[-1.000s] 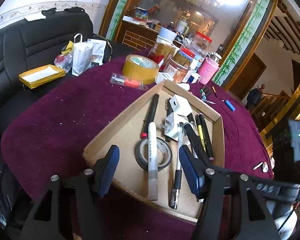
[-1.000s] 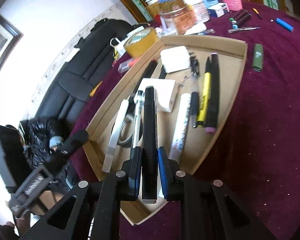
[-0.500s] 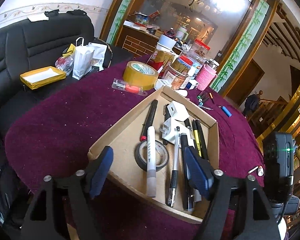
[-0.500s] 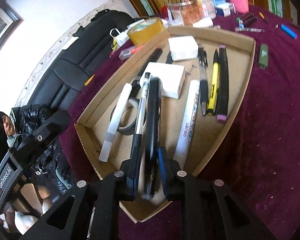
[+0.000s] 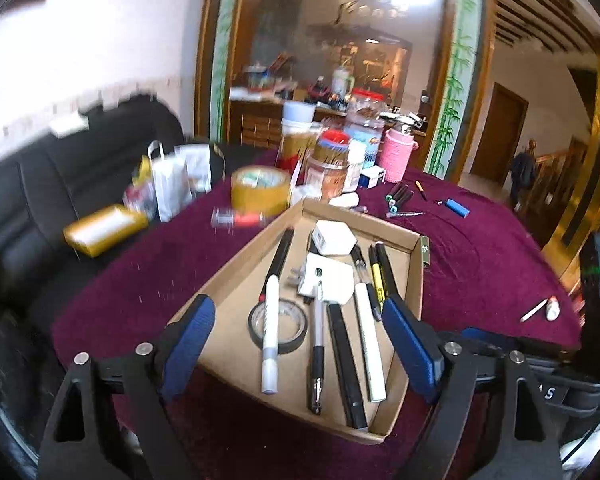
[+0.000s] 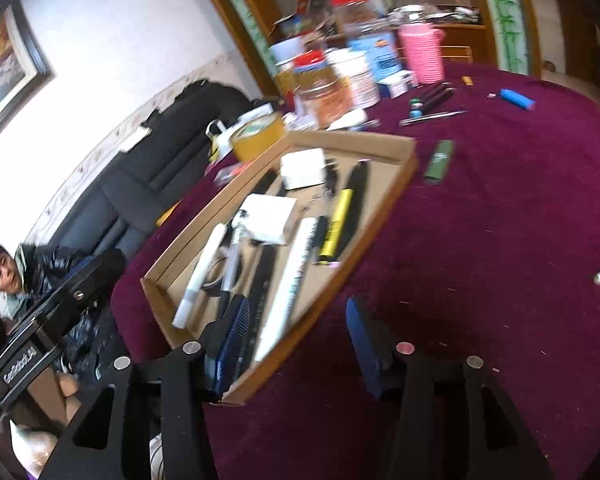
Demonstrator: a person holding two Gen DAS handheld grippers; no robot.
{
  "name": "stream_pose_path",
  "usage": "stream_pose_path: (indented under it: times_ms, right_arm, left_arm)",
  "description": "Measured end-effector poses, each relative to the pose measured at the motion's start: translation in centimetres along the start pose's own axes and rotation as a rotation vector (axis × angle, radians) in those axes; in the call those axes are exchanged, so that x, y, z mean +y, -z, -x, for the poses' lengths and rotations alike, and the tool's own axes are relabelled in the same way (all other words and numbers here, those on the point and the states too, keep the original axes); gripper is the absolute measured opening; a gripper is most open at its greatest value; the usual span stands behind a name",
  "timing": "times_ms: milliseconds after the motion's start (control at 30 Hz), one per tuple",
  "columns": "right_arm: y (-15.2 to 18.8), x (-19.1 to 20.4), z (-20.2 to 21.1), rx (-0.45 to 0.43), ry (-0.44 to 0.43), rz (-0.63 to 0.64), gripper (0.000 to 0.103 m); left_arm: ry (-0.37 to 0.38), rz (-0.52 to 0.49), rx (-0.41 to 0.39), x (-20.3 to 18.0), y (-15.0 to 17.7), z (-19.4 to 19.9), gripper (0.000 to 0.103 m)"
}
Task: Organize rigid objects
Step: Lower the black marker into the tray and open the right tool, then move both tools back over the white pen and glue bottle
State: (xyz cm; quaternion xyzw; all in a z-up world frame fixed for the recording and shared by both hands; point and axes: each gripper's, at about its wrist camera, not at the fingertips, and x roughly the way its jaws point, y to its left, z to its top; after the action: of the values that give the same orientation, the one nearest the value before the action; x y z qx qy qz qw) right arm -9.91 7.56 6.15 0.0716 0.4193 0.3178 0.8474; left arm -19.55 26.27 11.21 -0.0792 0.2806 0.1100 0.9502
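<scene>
Purple tablecloth (image 6: 480, 240): right gripper (image 6: 296, 332) opening, black marker (image 5: 346, 364) released into tray (image 5: 416, 280).

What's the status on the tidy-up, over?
Left hand-held gripper and right hand-held gripper both opening, nothing gripped. Black marker lies in cardboard tray. Green lighter on cloth beside tray.

A black sofa (image 5: 80, 168) stands beyond the worktop's left edge; jars (image 5: 328, 160) crowd its far edge.

Both claws tilt downward, jaws opening. The left claw (image 5: 300, 344) gapes wide with nothing pressed between its pads; the right claw (image 6: 296, 340) likewise grips nothing.
</scene>
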Motion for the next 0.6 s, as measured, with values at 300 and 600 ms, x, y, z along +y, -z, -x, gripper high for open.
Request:
stream_pose_path:
  times_ms: [300,600]
  right_arm:
    - [1.4,-5.0,3.1,-0.066,0.027,-0.101,0.057]
    - [2.6,-9.3,6.3,-0.133,0.035,-0.194,0.058]
  left_arm:
    - [-0.045,-0.205,-0.015,-7.2,0.6,0.9,0.091]
    - [-0.014,-0.338,0.041,-12.8,2.0,0.8,0.091]
